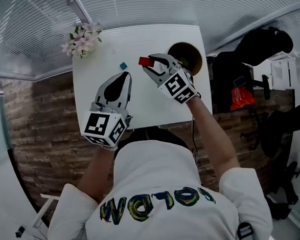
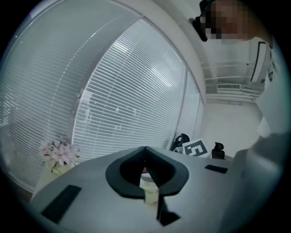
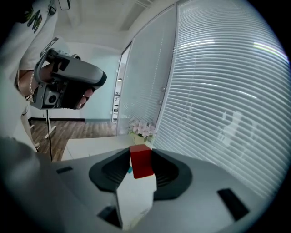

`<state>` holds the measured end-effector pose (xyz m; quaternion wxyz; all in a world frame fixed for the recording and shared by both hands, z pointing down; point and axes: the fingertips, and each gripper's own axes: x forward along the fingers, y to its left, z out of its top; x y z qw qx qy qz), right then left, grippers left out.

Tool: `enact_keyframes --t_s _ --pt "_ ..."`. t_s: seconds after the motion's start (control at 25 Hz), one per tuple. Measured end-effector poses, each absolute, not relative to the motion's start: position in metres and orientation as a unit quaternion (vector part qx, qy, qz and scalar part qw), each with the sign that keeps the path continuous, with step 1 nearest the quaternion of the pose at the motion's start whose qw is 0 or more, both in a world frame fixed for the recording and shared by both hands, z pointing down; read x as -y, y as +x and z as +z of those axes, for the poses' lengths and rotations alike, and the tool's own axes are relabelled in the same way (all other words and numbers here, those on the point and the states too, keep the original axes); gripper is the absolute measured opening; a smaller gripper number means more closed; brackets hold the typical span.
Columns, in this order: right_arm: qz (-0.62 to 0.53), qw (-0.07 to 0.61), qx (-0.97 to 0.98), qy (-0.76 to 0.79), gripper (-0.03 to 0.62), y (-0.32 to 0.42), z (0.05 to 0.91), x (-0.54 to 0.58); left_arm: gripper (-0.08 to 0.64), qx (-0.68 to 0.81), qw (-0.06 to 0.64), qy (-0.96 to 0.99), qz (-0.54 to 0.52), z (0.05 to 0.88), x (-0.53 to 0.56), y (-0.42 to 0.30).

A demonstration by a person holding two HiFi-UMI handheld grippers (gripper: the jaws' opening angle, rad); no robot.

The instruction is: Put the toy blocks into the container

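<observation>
White table (image 1: 144,107), right tool (image 1: 150,62) gripping red block (image 1: 144,60), left tool (image 1: 127,77) closed

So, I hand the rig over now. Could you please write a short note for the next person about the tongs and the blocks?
Left tongs: shut, empty, over the table near the teal block.
Right tongs: shut on the red block, held above the table beside the container.
Teal block: lying on the table, untouched.
Done: red block picked up. No block can be made out in the container, though its inside is dark.
Left: release the red block into the container, then fetch the teal block.
</observation>
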<state>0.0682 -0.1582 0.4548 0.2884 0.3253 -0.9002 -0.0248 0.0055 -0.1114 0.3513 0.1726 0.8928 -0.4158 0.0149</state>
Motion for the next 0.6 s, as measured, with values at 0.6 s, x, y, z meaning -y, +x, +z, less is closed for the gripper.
enact_keyframes --t_s 0.6 --pt "0.013 0.311 0.838 0.448 0.155 0.216 0.463 0.134 0.012 0.306 0.175 0.936 0.027 0.356 0.105 0.112"
